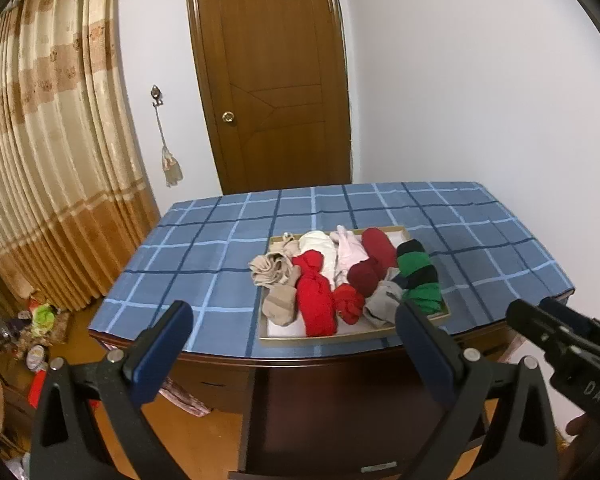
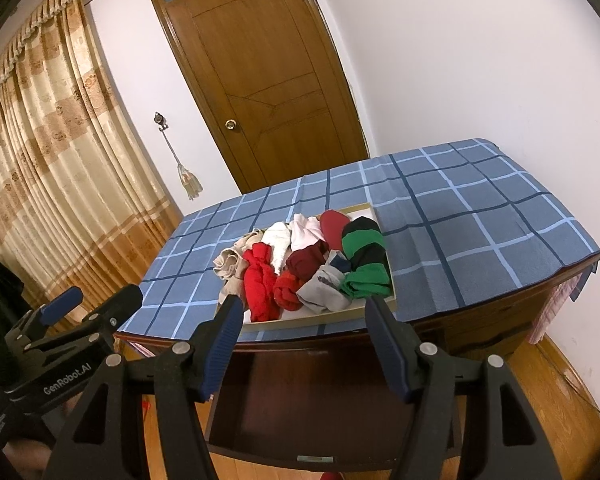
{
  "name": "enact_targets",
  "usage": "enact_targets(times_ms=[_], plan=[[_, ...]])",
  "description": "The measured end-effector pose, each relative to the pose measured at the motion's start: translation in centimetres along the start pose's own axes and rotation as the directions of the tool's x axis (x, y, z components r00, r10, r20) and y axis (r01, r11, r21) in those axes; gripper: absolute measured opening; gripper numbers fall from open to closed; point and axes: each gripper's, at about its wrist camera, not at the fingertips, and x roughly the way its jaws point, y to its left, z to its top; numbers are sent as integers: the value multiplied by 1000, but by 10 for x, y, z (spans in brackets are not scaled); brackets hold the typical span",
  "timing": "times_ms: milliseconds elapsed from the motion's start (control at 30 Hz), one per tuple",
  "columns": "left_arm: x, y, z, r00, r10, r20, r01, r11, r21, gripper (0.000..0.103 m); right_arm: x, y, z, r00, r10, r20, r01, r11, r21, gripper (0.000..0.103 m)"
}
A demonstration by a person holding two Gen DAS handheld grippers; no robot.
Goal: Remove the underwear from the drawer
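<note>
A shallow tan-rimmed tray (image 1: 340,334) (image 2: 320,318) lies on the blue checked tablecloth (image 1: 204,264) near the table's front edge. It holds several rolled garments: a bright red one (image 1: 316,304) (image 2: 260,288), a dark red one (image 1: 370,268), a green and black striped one (image 1: 418,276) (image 2: 364,256), a grey one (image 2: 324,290), and beige and white ones. My left gripper (image 1: 294,312) hovers open in front of the tray, empty. My right gripper (image 2: 305,305) is also open and empty, short of the tray's front rim. Under the table a dark wooden drawer (image 2: 332,412) stands pulled out.
A brown door (image 1: 272,80) and a white wall stand behind the table. A beige curtain (image 1: 40,160) hangs at the left, with clutter on the floor (image 1: 40,320) below it. Bare tablecloth lies left, right and behind the tray. Pink cloth (image 2: 548,312) hangs off the table's right corner.
</note>
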Motion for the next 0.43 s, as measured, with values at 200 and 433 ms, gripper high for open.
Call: enact_targets(times_ms=[200,433], plan=[[3,0,3,1000,-7,-9,6,1000,-20,103,3,-3,1,1000,-9,-7,9,1000,11,66],[6,-4,8,1000,-12,-14,12,1000,-13,103,9,-5,3,1000,-18,-21,18,1000,22,66]])
